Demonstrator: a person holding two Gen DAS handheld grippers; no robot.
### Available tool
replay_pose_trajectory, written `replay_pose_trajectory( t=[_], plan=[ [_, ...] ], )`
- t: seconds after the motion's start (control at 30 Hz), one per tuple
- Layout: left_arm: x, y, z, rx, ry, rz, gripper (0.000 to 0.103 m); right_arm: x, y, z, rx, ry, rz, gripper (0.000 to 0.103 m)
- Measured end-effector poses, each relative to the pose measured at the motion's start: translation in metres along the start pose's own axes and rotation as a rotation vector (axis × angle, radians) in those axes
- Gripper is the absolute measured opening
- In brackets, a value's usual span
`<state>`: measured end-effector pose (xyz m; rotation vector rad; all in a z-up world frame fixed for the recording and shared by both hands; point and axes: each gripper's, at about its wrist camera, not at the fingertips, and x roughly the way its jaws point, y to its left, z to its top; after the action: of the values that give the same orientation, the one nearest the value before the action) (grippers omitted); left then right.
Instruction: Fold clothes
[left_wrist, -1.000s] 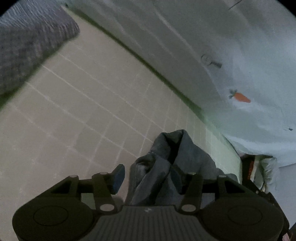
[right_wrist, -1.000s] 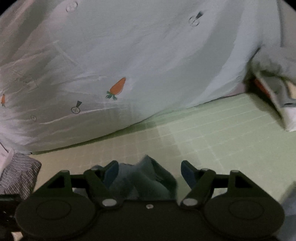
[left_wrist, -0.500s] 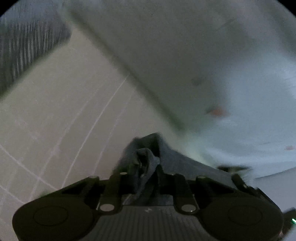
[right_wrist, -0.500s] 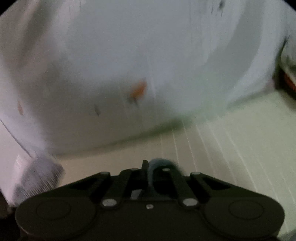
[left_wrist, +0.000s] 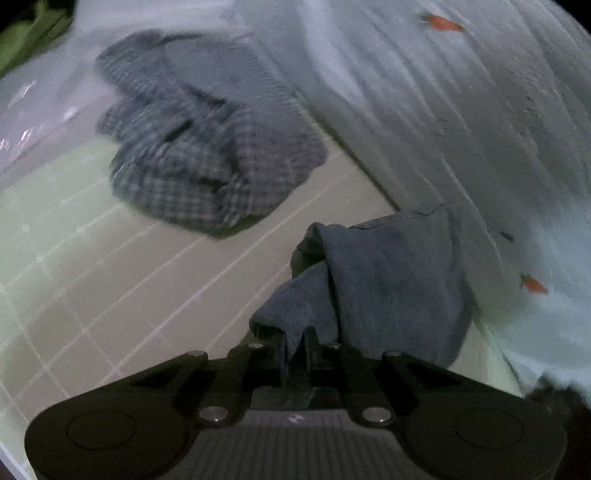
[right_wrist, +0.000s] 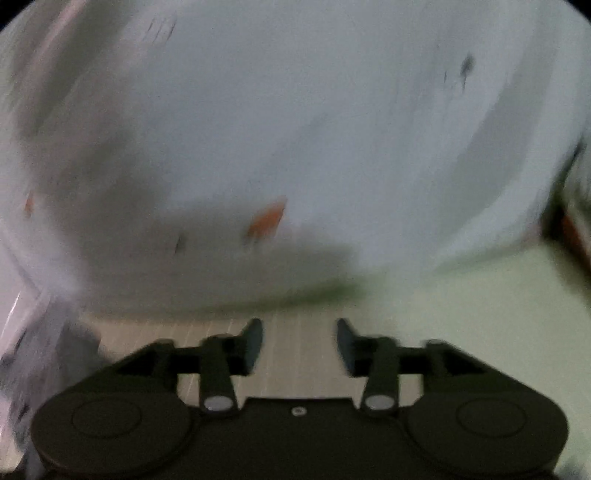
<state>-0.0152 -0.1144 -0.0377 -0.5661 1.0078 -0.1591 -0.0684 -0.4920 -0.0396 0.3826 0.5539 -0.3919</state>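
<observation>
In the left wrist view my left gripper (left_wrist: 301, 343) is shut on a blue-grey cloth (left_wrist: 388, 280), which bunches up ahead of the fingers and drapes to the right over the green gridded mat (left_wrist: 110, 295). In the right wrist view my right gripper (right_wrist: 300, 339) is open and empty above the mat (right_wrist: 480, 314); the view is blurred and no blue cloth shows in it.
A crumpled checked garment (left_wrist: 207, 147) lies on the mat ahead to the left. A pale quilt with carrot prints (left_wrist: 443, 110) bulks along the right and far side; it fills the right wrist view (right_wrist: 295, 129). Clear plastic (left_wrist: 29, 110) lies far left.
My right gripper has opened and let go of the blue cloth. My left gripper shut on the cloth a second ago and has swung left, bringing the checked garment into view.
</observation>
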Motion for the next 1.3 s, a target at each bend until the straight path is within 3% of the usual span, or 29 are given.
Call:
replay_pose_trajectory(
  t=[0.1, 0.17, 0.23, 0.4, 0.47, 0.63, 0.7, 0.73, 0.77, 0.87, 0.97, 1.1, 1.17, 1.23, 1.3],
  plan=[
    [0.003, -0.002, 0.003, 0.011, 0.004, -0.004, 0.011, 0.000, 0.004, -0.044, 0.042, 0.114, 0.042, 0.049],
    [0.008, -0.006, 0.001, 0.038, 0.017, 0.009, 0.011, -0.002, 0.011, -0.067, 0.044, 0.165, 0.018, 0.063],
    [0.012, -0.008, 0.000, 0.057, 0.033, 0.016, 0.011, 0.006, 0.012, -0.078, 0.038, 0.205, -0.038, 0.070],
    [0.014, -0.007, -0.001, 0.069, 0.044, 0.014, 0.012, 0.017, -0.013, -0.093, 0.135, 0.276, -0.206, 0.073],
    [0.014, -0.006, 0.000, 0.061, 0.046, 0.009, 0.012, 0.016, -0.027, -0.099, 0.209, 0.291, -0.229, 0.078],
    [0.016, -0.006, -0.002, 0.062, 0.059, 0.004, 0.012, 0.018, -0.039, -0.107, 0.278, 0.311, -0.201, 0.081],
    [0.017, -0.005, -0.002, 0.060, 0.057, 0.007, 0.012, 0.020, -0.038, -0.102, 0.273, 0.307, -0.162, 0.062],
    [0.017, -0.004, -0.002, 0.057, 0.053, 0.010, 0.012, 0.022, -0.039, -0.099, 0.275, 0.306, -0.113, 0.022],
    [0.017, -0.003, -0.002, 0.054, 0.049, 0.014, 0.012, 0.024, -0.040, -0.096, 0.278, 0.304, -0.064, 0.017],
    [0.015, -0.002, -0.002, 0.046, 0.018, 0.044, 0.011, 0.018, -0.036, -0.070, 0.179, 0.198, -0.020, 0.013],
    [0.014, 0.000, -0.001, 0.034, 0.000, 0.064, 0.011, 0.000, -0.056, -0.017, 0.152, 0.031, -0.062, 0.012],
    [0.016, 0.003, -0.001, 0.012, 0.002, 0.072, 0.011, -0.039, -0.129, 0.069, 0.250, -0.298, -0.337, 0.012],
    [0.016, 0.005, -0.002, -0.001, 0.002, 0.059, 0.011, -0.059, -0.167, 0.095, 0.352, -0.430, -0.477, 0.012],
    [0.016, 0.008, -0.002, -0.022, -0.006, 0.036, 0.012, -0.069, -0.195, 0.106, 0.380, -0.453, -0.567, 0.016],
    [0.016, 0.008, -0.002, -0.029, -0.010, 0.046, 0.014, -0.064, -0.204, 0.094, 0.383, -0.368, -0.621, 0.042]
  ],
)
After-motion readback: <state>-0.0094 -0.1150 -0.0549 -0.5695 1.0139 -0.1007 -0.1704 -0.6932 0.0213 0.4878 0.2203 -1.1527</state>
